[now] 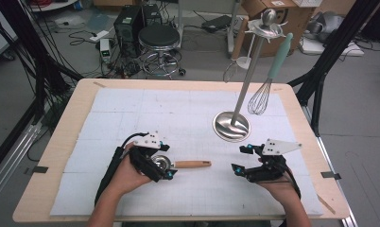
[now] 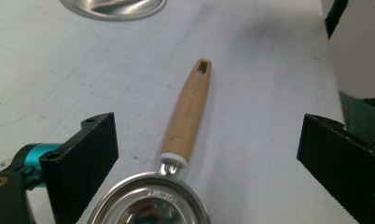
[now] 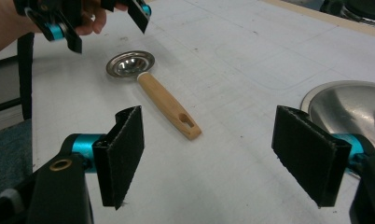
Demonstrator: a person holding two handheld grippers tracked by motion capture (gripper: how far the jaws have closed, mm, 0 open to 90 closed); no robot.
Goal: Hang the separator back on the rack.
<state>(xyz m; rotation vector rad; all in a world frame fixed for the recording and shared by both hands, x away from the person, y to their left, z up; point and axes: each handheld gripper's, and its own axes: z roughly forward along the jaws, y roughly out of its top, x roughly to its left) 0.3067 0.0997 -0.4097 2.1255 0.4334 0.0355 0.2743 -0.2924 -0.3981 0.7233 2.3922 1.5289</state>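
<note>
A small metal scoop (image 1: 159,163) with a light wooden handle (image 1: 193,164) lies flat on the white mat. Its handle points toward the right side of the table. My left gripper (image 1: 167,161) hovers over the scoop's bowl (image 2: 148,203), jaws wide apart on either side of it and touching nothing. In the left gripper view the handle (image 2: 188,116) runs away between the jaws. My right gripper (image 1: 239,159) stands open to the right of the handle's end, nothing between its pads. In the right gripper view the scoop (image 3: 129,64) lies ahead, with the left gripper (image 3: 101,18) above it.
A steel utensil stand with a round base (image 1: 231,126) rises at the back right of the mat. A whisk with a teal handle (image 1: 268,80) hangs from its top hooks, and a second whisk (image 1: 230,71) hangs behind. The base (image 3: 349,107) lies close to my right gripper.
</note>
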